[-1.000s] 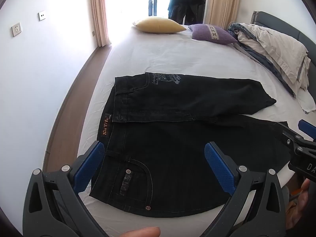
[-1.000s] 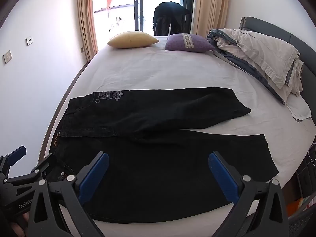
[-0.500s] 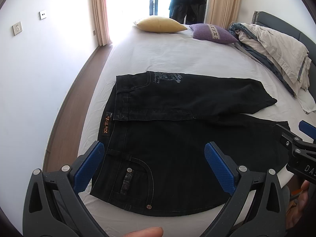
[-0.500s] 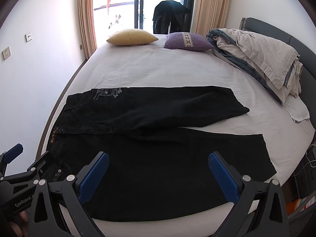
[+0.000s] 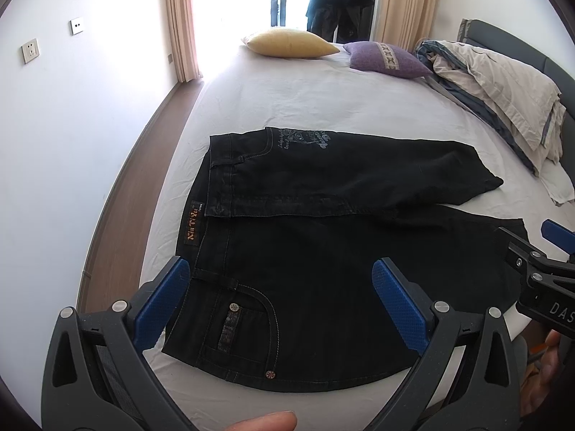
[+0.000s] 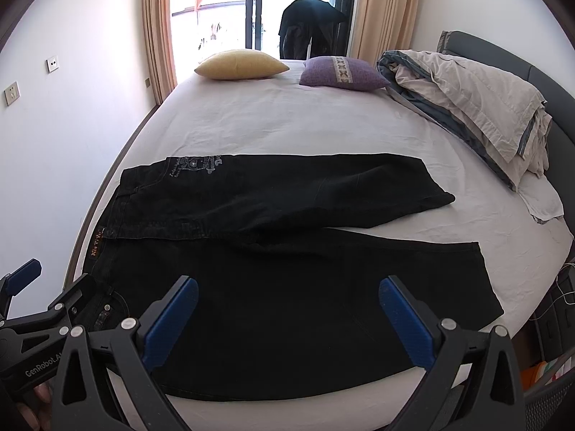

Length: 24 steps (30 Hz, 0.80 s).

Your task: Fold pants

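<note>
Black jeans (image 5: 316, 237) lie flat on the white bed (image 5: 305, 100), waistband to the left, the far leg crossing a little over the near leg; they also show in the right wrist view (image 6: 287, 262). My left gripper (image 5: 280, 301) is open and empty, held above the waist and pocket end. My right gripper (image 6: 287, 319) is open and empty, held above the near leg. Each gripper shows at the edge of the other's view: the right one (image 5: 539, 269) and the left one (image 6: 46, 309).
A yellow pillow (image 6: 240, 64) and a purple pillow (image 6: 341, 73) lie at the far end of the bed. A bunched duvet (image 6: 474, 107) lies by the grey headboard on the right. The wall and a strip of wooden floor (image 5: 118, 215) run along the left.
Both grippers have drawn back and risen slightly, so the jeans sit a little lower and farther in view. The jeans have not moved. Both grippers stay open.
</note>
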Each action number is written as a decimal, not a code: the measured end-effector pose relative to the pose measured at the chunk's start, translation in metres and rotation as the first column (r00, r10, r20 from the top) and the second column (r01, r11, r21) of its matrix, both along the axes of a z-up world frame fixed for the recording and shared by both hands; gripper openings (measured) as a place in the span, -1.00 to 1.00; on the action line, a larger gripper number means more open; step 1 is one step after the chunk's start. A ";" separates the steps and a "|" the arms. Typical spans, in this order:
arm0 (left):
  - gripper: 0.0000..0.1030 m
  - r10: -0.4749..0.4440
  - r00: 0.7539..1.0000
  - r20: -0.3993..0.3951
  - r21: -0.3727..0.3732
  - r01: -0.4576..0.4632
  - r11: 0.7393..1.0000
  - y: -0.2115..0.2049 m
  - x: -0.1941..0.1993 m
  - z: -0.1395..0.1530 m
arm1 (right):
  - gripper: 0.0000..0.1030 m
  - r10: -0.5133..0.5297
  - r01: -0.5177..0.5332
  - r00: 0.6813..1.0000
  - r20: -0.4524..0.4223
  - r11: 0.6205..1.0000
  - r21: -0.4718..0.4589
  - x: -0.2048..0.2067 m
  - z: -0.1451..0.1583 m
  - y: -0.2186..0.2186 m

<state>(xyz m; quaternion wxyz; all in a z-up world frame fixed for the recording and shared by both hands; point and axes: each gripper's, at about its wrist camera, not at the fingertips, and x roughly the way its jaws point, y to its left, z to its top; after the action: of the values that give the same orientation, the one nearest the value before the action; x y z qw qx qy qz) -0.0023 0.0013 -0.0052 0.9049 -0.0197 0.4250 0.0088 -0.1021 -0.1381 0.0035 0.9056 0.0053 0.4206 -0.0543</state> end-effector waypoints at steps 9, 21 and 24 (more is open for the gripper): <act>1.00 0.001 1.000 0.001 0.001 -0.001 1.000 0.000 0.000 0.001 | 1.00 0.001 -0.001 1.000 -0.004 1.000 -0.003 0.001 0.000 0.002; 1.00 0.002 1.000 -0.001 0.001 -0.002 1.000 -0.001 0.000 0.001 | 1.00 0.000 0.000 1.000 -0.008 1.000 -0.006 0.001 -0.002 0.005; 1.00 0.003 1.000 -0.001 0.002 -0.003 1.000 -0.001 0.000 0.000 | 1.00 0.000 0.000 1.000 -0.009 1.000 -0.006 0.002 -0.002 0.005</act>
<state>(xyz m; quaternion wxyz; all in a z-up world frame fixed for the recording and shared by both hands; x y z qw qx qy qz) -0.0022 0.0004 -0.0047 0.9048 -0.0192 0.4253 0.0105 -0.1005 -0.1332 0.0012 0.9038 0.0022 0.4243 -0.0555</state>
